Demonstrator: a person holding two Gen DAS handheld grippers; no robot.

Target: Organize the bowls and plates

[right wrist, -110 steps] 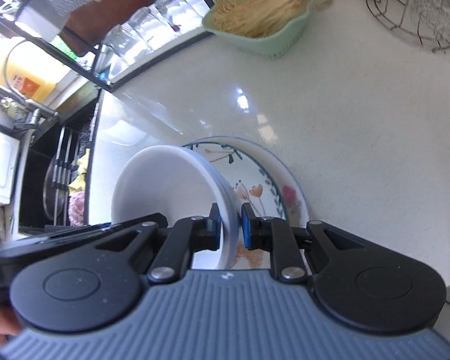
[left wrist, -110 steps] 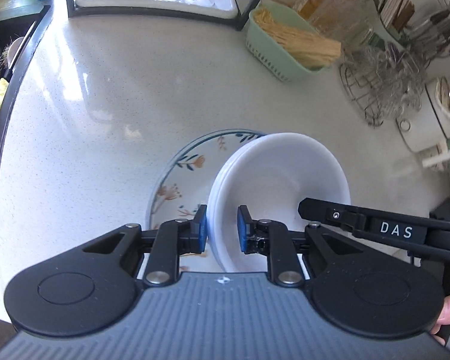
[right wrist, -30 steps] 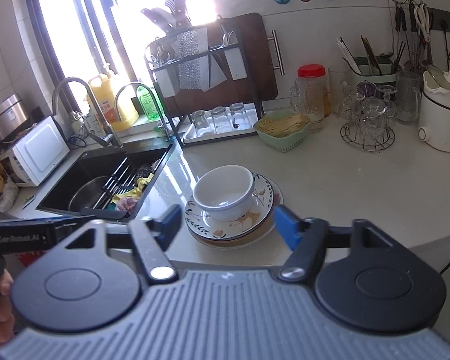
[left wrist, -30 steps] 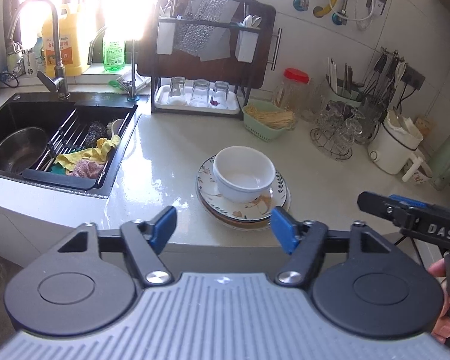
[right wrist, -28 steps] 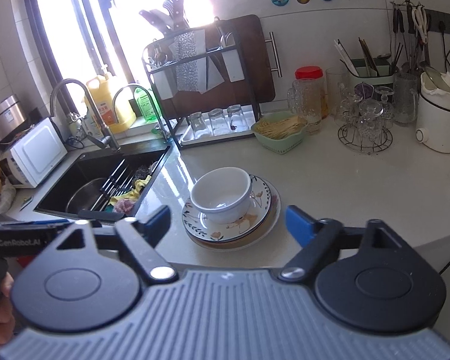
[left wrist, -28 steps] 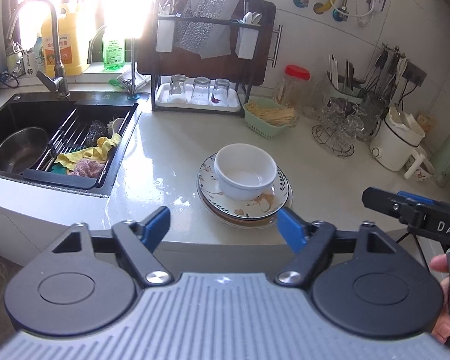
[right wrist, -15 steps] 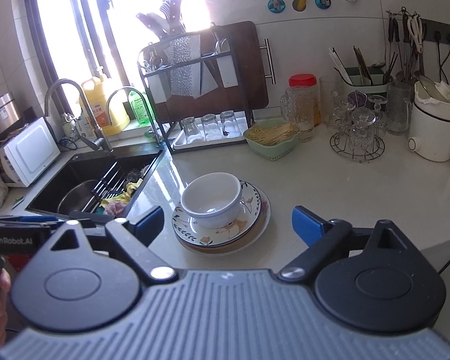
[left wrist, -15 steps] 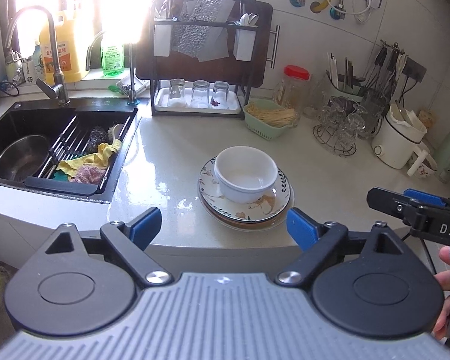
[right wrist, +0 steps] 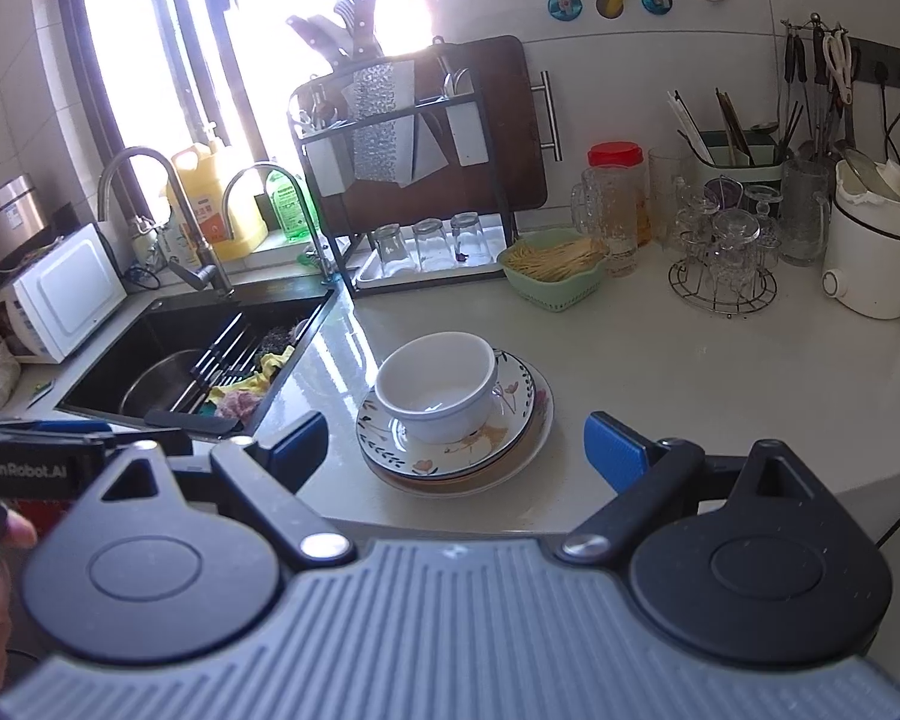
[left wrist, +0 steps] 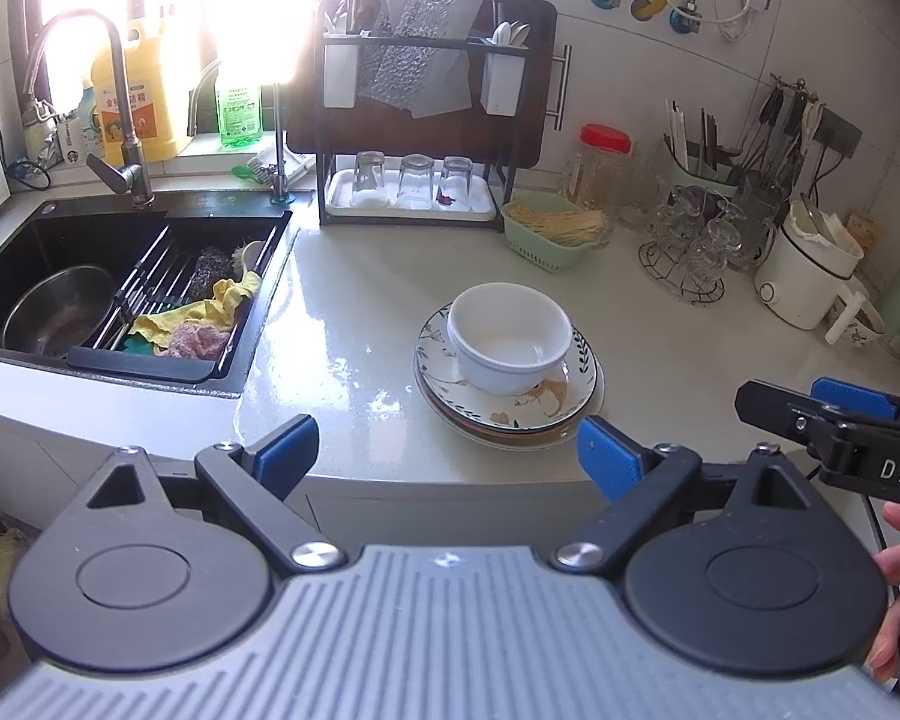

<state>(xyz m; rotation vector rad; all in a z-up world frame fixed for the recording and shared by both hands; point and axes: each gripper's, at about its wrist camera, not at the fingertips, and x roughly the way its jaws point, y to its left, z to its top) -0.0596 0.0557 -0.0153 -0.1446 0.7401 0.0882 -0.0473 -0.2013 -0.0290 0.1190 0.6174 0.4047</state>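
White bowls (left wrist: 510, 339) sit nested on a stack of floral plates (left wrist: 546, 405) near the front edge of the pale counter. They also show in the right wrist view, bowls (right wrist: 435, 384) on plates (right wrist: 510, 429). My left gripper (left wrist: 447, 456) is open and empty, held back off the counter in front of the stack. My right gripper (right wrist: 456, 450) is open and empty too, likewise pulled back; it also shows at the right edge of the left wrist view (left wrist: 834, 414).
A black sink (left wrist: 96, 282) with a steel bowl and cloths lies left. A dish rack with glasses (left wrist: 414, 186), a green basket (left wrist: 552, 231), a wire glass stand (left wrist: 687, 258) and a white kettle (left wrist: 807, 276) line the back and right of the counter.
Both grippers let go of the bowls, which now rest on the plates, and drew back away from the counter. Their jaws have opened wider over the last second.
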